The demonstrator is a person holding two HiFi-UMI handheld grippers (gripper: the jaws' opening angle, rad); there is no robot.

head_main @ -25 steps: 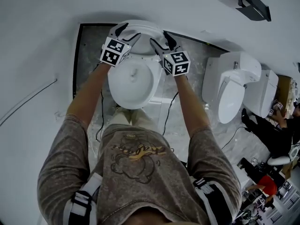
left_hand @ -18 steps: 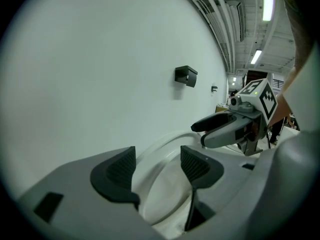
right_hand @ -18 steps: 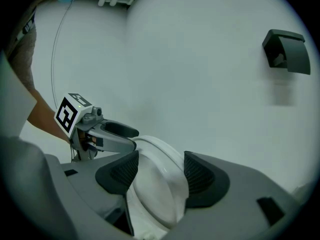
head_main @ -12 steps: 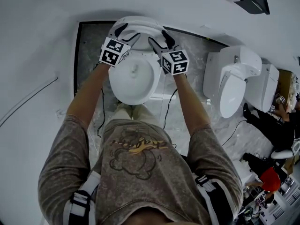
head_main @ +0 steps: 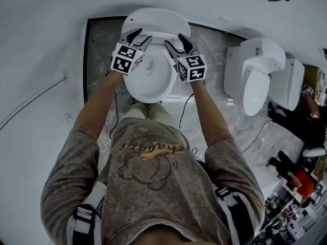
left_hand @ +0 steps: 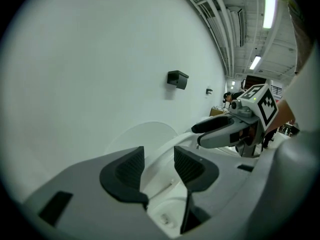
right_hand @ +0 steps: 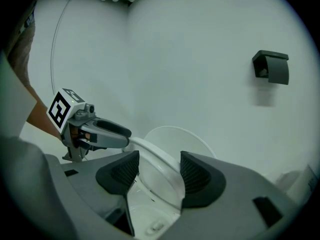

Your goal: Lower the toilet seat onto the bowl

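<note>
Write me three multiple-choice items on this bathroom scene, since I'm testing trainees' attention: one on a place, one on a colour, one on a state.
1. In the head view, where does the second toilet stand relative to the near toilet?
A. To its left
B. To its right
C. Behind the person

2. What colour is the wall holder?
A. White
B. Red
C. Black

3. How is the near toilet's lid?
A. Raised, against the wall
B. Shut on the bowl
C. Lying on the floor

Answers:
1. B, it stands further right along the same wall.
2. C, it shows dark on that pale wall.
3. A, its oval stands up behind the toilet seat in both gripper views.
</note>
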